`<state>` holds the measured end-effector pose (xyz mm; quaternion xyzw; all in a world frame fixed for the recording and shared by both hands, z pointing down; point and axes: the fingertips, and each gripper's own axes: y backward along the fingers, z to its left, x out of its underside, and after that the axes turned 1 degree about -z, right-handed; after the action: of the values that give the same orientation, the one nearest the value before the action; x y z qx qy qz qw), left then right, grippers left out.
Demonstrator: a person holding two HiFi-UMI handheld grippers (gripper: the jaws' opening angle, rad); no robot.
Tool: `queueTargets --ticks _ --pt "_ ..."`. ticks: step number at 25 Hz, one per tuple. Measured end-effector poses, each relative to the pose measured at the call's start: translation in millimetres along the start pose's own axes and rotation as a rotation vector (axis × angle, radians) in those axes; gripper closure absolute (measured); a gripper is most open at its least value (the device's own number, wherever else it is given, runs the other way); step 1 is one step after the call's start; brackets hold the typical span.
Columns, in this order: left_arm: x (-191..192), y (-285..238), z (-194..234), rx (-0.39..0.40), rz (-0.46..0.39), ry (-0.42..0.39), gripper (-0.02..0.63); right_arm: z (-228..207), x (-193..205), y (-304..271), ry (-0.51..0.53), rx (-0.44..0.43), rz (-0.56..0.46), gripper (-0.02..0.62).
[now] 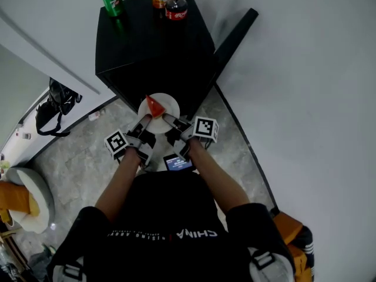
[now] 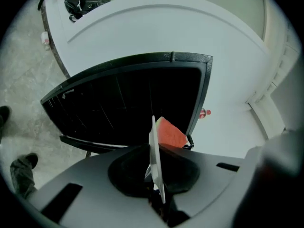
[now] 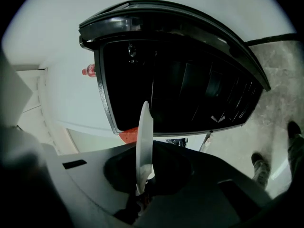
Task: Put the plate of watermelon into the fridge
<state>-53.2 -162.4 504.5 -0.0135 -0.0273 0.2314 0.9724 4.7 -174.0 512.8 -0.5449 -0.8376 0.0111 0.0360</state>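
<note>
Plate (image 1: 169, 107), 1 watermelon (image 1: 154, 106) wedge; left gripper (image 1: 144, 121) and right gripper (image 1: 170, 121) clamped on its rim. We should hold it level and enter fridge (image 1: 147, 51) slowly.

Bright, even light; both gripper views warp, with black corners.

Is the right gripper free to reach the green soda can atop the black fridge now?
Probably not: the right gripper has its jaws shut on the round white plate, shared with the left gripper; letting go for the green soda can risks tipping the red watermelon slice.
</note>
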Motion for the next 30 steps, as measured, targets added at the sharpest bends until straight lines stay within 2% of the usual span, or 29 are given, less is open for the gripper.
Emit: queueTargets --ticks 3,8,14,18,20,23,26,30 --pt "-11.9 0.5 1.7 -0.025 0.025 0.008 0.577 -3.1 1.6 -9.4 -0.037 0.009 -0.034 0.574" --pt "-25.0 -4.0 3.5 -0.03 0.041 0.04 0.577 -0.2 -4.3 -21.2 0.009 0.032 -0.07 0.574" --pt "-32.9 -8.7 4.9 -0.007 0.017 0.074 0.577 -0.5 -8.2 -25.2 0.017 0.072 -0.099 0.572" --pt "-35.5 -11.3 5.6 -0.005 0.004 0.059 0.577 -2.1 -9.0 -23.6 0.005 0.081 -0.115 0.571" --pt "-38.3 -13.9 4.9 -0.002 -0.011 0.062 0.576 -2.8 -10.0 -23.3 0.005 0.077 -0.114 0.561" --pt "-43.9 -17.9 5.4 0.004 -0.024 0.058 0.577 -5.0 -11.1 -25.3 -0.038 0.059 -0.124 0.511" --pt "-43.8 -23.2 9.2 -0.004 -0.016 0.046 0.577 -8.2 -18.3 -25.9 -0.055 0.056 -0.155 0.551" --pt "-47.2 -30.4 21.4 -0.033 -0.029 0.03 0.576 -18.9 -26.4 -28.6 -0.116 0.045 -0.188 0.559"
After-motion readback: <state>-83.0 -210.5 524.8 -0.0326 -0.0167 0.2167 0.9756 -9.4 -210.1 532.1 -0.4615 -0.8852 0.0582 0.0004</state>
